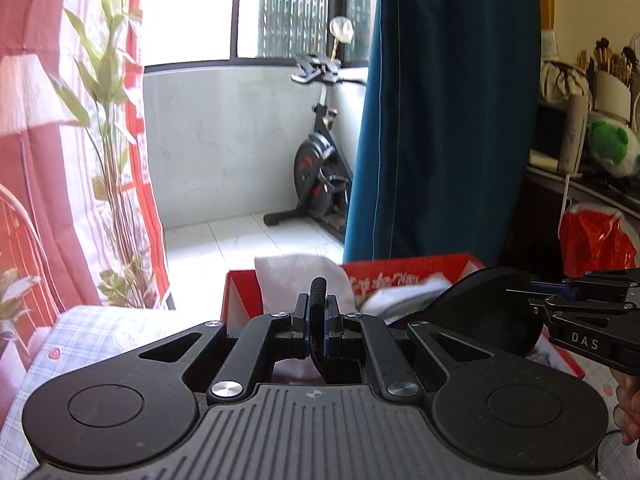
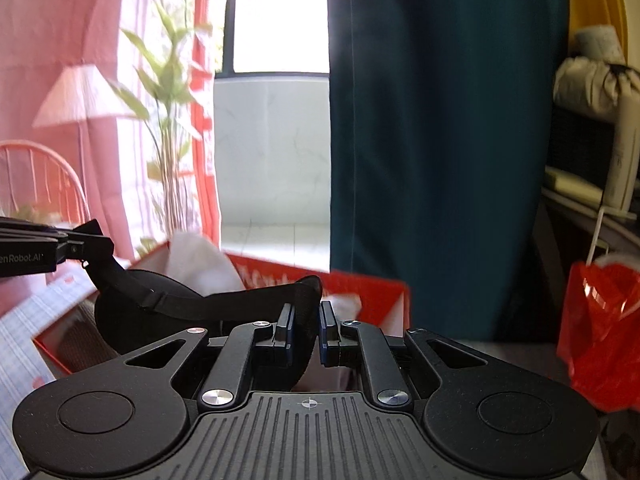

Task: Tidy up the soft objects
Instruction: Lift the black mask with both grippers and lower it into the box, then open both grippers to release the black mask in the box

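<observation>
From the camera on my left wrist, my left gripper (image 1: 319,316) has its jaws closed tight on a narrow black fabric strap (image 1: 318,292), whose ribbed end sticks up above the pads. The strap belongs to a black padded soft object, rounded like an eye mask (image 1: 486,312), which hangs to the right over an open red cardboard box with white lettering (image 1: 404,270). Inside the box a crumpled white cloth (image 1: 300,276) stands up against the back wall, and another pale folded fabric (image 1: 404,296) lies to its right. My right gripper (image 1: 532,300) reaches in from the right edge and pinches the far side of the black object. The box sits on a pale blue checked cloth (image 1: 96,336). Beyond it are a teal curtain (image 1: 440,120), an exercise bike (image 1: 320,160) on a tiled balcony, and a red plastic bag (image 1: 596,236) at right.

From the camera on my right wrist, my right gripper (image 2: 307,320) has its jaws nearly closed on a fold of the same black object (image 2: 160,312), which runs left to my left gripper (image 2: 86,250) holding its strap. The red box (image 2: 360,288) lies directly under the object, with the white cloth (image 2: 200,260) rising from it. The red plastic bag (image 2: 600,320) stands at right, apart from the box.
</observation>
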Demonstrator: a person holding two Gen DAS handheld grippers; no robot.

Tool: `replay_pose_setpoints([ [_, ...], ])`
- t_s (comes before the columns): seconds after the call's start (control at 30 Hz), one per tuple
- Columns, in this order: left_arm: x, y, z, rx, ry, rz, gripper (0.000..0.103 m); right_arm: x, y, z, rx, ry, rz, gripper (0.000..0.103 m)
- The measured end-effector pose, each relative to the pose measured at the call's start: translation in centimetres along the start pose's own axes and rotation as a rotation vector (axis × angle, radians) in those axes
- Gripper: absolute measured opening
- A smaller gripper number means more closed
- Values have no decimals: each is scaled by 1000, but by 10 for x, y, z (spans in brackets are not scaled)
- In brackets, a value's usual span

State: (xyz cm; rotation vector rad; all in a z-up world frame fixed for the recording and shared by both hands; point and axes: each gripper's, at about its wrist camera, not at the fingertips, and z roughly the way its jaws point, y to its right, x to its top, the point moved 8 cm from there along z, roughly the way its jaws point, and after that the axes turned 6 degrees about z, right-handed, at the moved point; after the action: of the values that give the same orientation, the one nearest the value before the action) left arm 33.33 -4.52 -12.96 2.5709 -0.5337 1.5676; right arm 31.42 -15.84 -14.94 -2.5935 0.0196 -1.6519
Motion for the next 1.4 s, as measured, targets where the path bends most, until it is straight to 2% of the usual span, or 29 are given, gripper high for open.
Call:
replay_pose_setpoints([
  [0.17,-19,0,10,-14,-63,15,7,-24,-1,13,-15,-64,3,11],
  [0.47,-33,7,18,-20,-117,51,8,-38,4,21,-45,-112,27,12],
  [0.53,-33,7,17,-17,-119,53,9,-37,5,20,-47,-108,28,18],
  [0.57,-33,7,16,-14,-121,52,11,-36,5,18,-51,-102,27,24],
  [0.67,-30,8,11,-15,-117,62,27,-33,3,11,-48,-89,0,29],
  [0.73,-28,8,7,-6,-108,72,50,-30,-1,5,-40,-82,-13,37],
  [0.87,-26,9,-3,10,-106,71,67,-27,-8,-10,-25,-58,-17,57],
  [0.93,-27,10,-10,12,-102,74,79,-26,-13,-20,-7,-46,-21,61],
  [1.0,-29,12,-18,17,-102,82,87,-28,-19,-29,8,-40,-27,67],
  [1.2,-47,21,-57,-8,-93,87,90,-43,-34,-66,60,-34,-29,67],
  [1.4,-93,33,-95,-52,-126,59,89,-84,-49,-101,120,-90,-16,66],
])
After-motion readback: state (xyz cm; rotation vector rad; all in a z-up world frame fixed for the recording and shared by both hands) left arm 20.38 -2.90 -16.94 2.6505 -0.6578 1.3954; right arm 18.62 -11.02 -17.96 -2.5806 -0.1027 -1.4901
